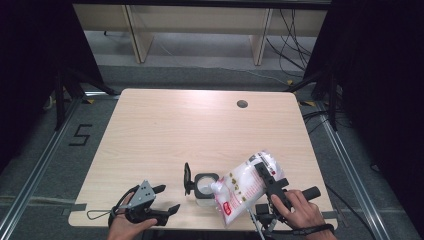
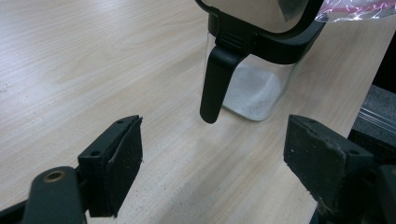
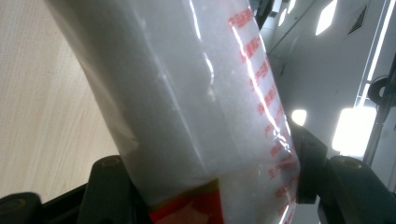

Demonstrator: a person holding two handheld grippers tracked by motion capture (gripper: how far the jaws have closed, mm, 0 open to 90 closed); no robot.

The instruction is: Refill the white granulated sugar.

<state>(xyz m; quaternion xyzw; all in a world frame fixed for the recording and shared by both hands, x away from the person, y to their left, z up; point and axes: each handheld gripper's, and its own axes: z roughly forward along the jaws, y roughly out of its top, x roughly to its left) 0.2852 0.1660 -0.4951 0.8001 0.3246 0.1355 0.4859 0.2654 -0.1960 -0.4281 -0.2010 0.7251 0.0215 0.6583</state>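
A clear bag of white granules with red print (image 1: 242, 186) hangs tilted over the table (image 1: 200, 125), its lower corner at the mouth of a clear container (image 1: 205, 189). The container's black lid (image 1: 187, 178) stands flipped up on its left. My right gripper (image 1: 262, 169) is shut on the bag's upper part. In the right gripper view the bag (image 3: 196, 93) is pressed between both jaws of that gripper (image 3: 210, 182). My left gripper (image 1: 169, 198) rests open near the front edge, left of the container. Its view has the container (image 2: 254, 88), with a little white powder at the bottom, beyond the open gripper (image 2: 212, 158).
A round cable hole (image 1: 242, 104) sits at the table's far right. The container stands close to the table's front edge. Black stands and cables flank the table on both sides, and pale wooden furniture (image 1: 200, 25) stands beyond the far edge.
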